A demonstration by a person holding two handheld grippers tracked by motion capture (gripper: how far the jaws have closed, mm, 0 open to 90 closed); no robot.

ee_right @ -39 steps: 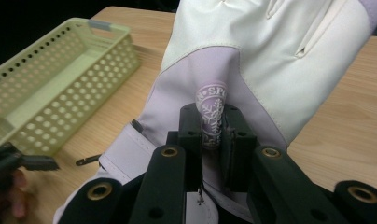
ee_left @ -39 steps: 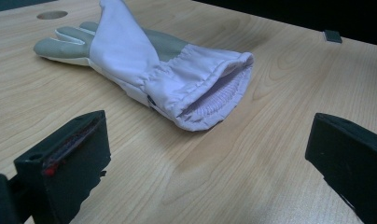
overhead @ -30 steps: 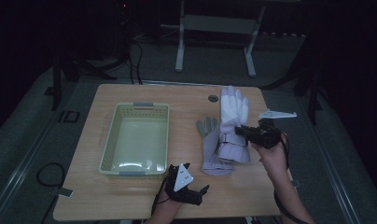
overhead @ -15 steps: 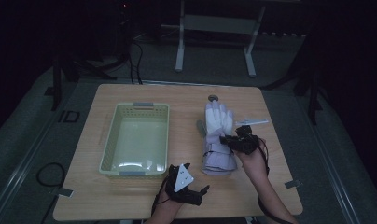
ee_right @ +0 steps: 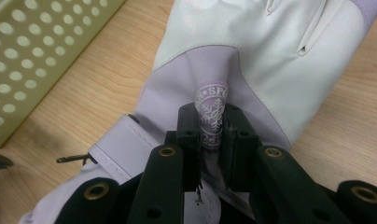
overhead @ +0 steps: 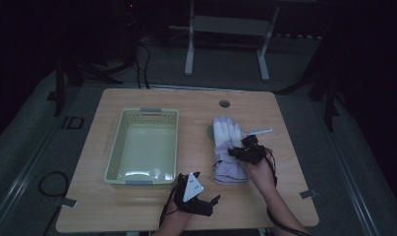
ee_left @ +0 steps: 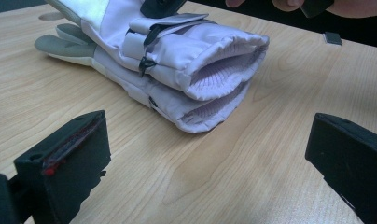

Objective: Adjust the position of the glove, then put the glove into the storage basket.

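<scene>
At the left of the tabletop (overhead: 137,206) stood a pale green perforated basket (overhead: 114,162), with nothing in it. Near the front edge, just right of the basket's near corner, the left claw (ee_left: 210,163) rested low with its jaws spread wide and nothing between them, aimed at the open cuffs of the gloves (ee_left: 196,70). The lilac and white gloves (overhead: 227,150) lay stacked one on the other, right of the basket and apart from it, fingers pointing away from the person. The right claw (ee_right: 212,128), over the wrist end of the stack, was pinched narrow on a raised fold of the top glove's back, at a snowflake logo patch (ee_right: 212,116).

The step in hand looked like securing a hold on the gloves. Whether the lower glove was caught too could not be told. The next move probably called for lifting by that fold and carrying leftward over the basket's rim; the thin pinch could slip, or take only the top glove.
</scene>
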